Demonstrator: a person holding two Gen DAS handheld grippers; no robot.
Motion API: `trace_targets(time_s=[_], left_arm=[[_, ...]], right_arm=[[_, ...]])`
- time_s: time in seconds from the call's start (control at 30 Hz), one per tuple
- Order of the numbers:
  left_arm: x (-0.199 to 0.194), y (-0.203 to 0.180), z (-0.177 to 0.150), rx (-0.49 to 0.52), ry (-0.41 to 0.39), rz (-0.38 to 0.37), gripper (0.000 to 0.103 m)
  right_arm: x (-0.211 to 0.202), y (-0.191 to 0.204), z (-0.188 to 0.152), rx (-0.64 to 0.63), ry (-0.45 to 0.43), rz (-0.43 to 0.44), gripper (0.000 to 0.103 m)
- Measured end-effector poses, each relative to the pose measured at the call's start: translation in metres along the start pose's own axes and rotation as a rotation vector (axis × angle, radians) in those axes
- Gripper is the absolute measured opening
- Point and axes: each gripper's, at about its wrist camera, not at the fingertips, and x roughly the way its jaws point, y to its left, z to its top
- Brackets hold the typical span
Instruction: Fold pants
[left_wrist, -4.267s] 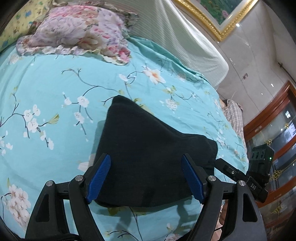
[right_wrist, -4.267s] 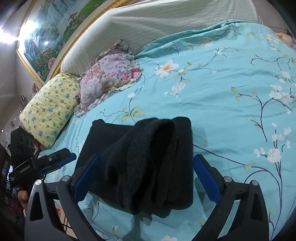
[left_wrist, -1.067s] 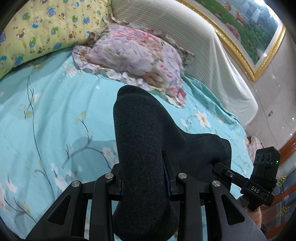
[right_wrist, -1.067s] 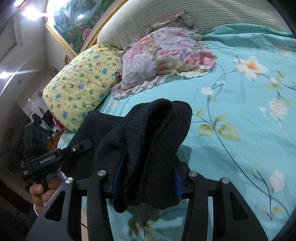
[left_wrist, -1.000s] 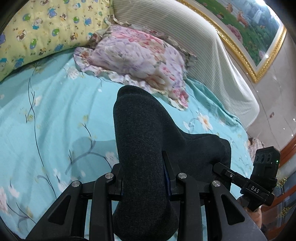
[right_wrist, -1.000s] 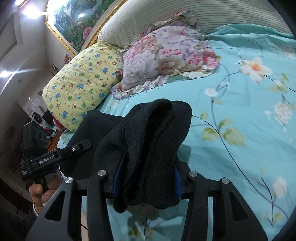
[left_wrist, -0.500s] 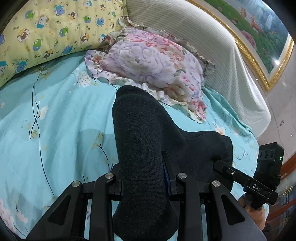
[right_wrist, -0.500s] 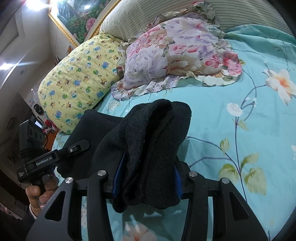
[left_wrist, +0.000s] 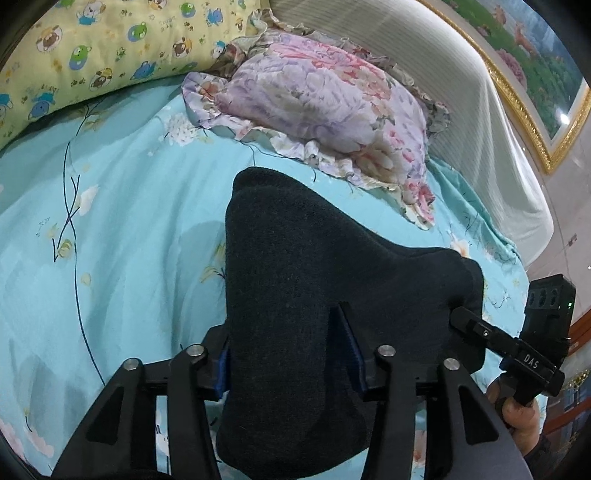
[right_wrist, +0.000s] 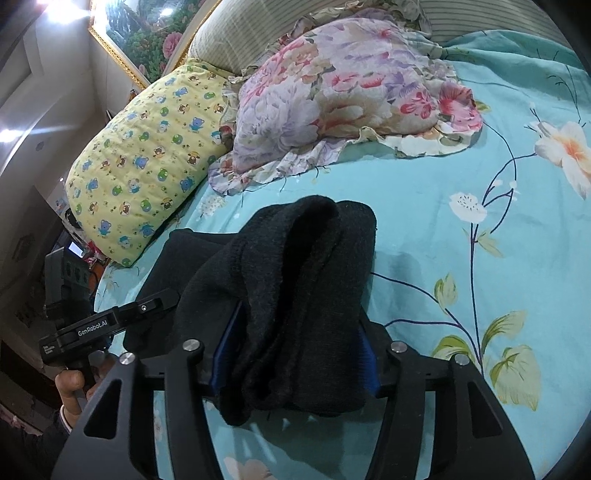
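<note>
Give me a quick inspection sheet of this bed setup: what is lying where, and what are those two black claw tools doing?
Surface: turquoise floral bedspread, wrinkled.
Job's things: black pants, bundled, one end between each tool's fingers.
Clutter: floral pillow and yellow cartoon pillow at the head of the bed.
Grippers: left gripper and right gripper both have jaws opening, cloth still between them.
Cables: nothing seen.
Surroundings: striped headboard, gold-framed painting, a hand on the left tool's handle.
</note>
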Motion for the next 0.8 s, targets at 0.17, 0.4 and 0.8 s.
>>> trace_targets(time_s=[0.17, 0.4, 0.8], left_arm=[[-0.001, 0.0, 0.0, 0.005, -0.002, 0.016, 0.068], [-0.006, 0.003, -0.004, 0.01, 0.006, 0.028, 0.076], [-0.028, -0.008, -0.015, 0.08, -0.028, 0.082, 0.082]], right_arm=[[0.002, -0.005, -0.001, -0.006, -0.002, -0.03, 0.069], [-0.002, -0.004, -0.002, -0.001, 0.001, -0.052, 0.08], [-0.022, 0.016, -0.011, -0.051, -0.056, -0.104, 0.088]])
